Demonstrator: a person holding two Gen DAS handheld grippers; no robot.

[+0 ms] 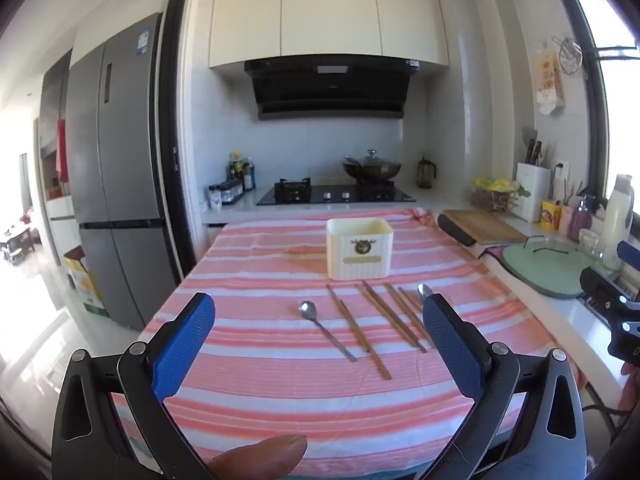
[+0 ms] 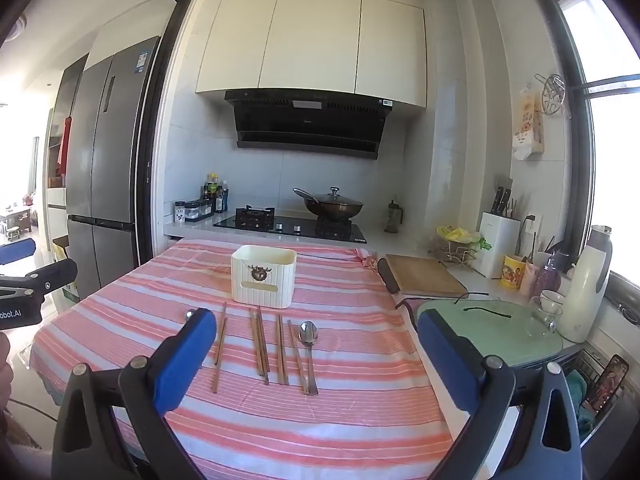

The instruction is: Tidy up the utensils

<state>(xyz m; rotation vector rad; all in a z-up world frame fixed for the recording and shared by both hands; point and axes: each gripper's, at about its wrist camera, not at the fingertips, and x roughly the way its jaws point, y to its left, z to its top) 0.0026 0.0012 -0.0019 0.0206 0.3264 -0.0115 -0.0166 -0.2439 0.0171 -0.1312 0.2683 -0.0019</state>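
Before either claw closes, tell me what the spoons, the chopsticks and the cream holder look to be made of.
Spoons: metal, probably stainless steel, polished; the bowls glint and mirror the light.
Chopsticks: wood or bamboo, matte brown with no shine.
Cream holder: likely moulded plastic, satin; ribbed walls, even colour, rounded corners, with a small deer emblem on the front.
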